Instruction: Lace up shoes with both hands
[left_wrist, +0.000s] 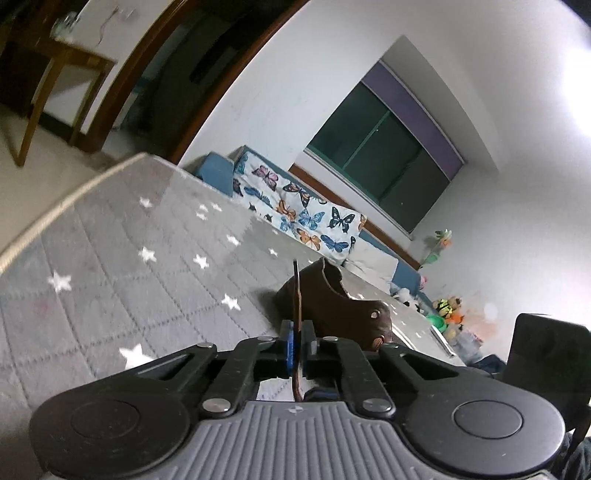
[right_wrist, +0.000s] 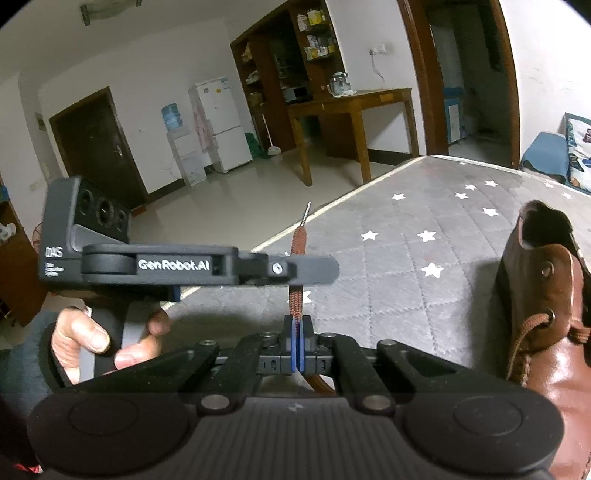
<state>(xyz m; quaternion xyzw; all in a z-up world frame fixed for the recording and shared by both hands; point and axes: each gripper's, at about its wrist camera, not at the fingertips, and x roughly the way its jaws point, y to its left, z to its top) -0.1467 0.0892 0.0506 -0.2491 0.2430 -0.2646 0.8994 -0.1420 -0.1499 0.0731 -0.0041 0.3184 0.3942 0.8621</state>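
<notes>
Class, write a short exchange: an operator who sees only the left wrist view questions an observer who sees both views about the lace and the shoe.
Operator: My left gripper is shut on the lace. Is the other one holding it too?
Observer: Yes. The right gripper is shut on the same lace, farther from its tip than yours.
Operator: Is much lace left past my grip?
Observer: Only a short end, thinning to the tip.
Operator: Is the shoe laced near the top?
Observer: Lace passes through the lower eyelet. The upper eyelet is empty.
</notes>
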